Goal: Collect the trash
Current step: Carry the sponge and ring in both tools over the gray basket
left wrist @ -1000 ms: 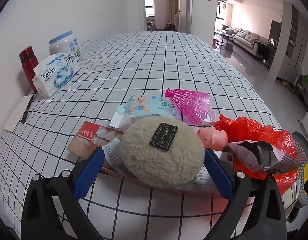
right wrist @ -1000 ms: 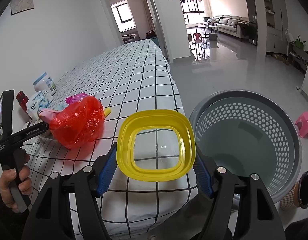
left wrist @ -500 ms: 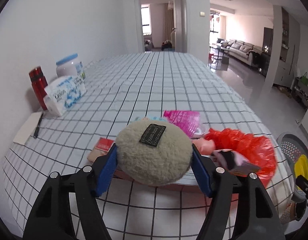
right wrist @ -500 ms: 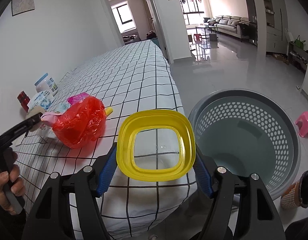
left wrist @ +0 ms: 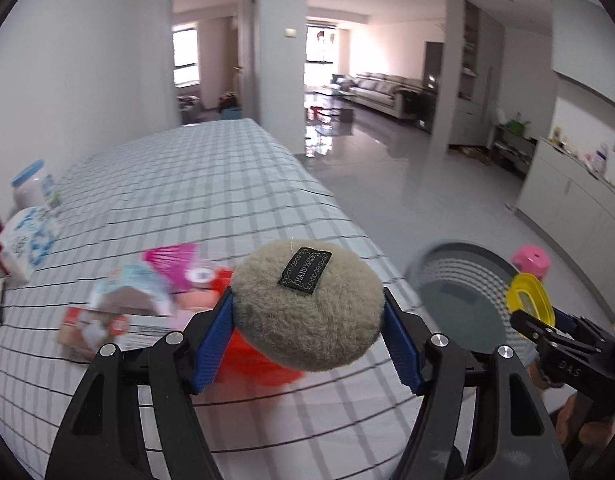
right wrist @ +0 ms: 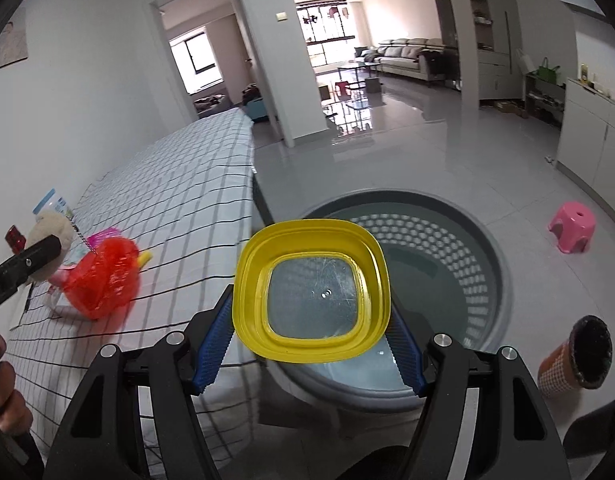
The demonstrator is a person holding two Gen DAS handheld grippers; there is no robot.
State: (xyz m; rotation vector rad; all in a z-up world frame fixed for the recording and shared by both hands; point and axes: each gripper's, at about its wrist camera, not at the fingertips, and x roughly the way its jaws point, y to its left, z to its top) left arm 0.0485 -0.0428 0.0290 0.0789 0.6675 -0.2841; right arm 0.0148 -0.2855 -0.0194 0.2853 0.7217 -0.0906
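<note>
My left gripper is shut on a round beige plush puff with a black label, held above the table's right edge; it also shows in the right wrist view. My right gripper is shut on a yellow square lid with a clear centre, held over the near rim of the grey perforated basket on the floor. The lid and basket also show at the right of the left wrist view. A red plastic bag lies on the table.
On the checked table lie a pink mesh piece, a wipes pack, a flat box, a tissue pack and a blue-lidded jar. A pink stool and a checked cup stand on the floor.
My left gripper closed on the puff, lifted it off the pile and swung right toward the basket. My right gripper carried the lid right, over the basket's rim.
</note>
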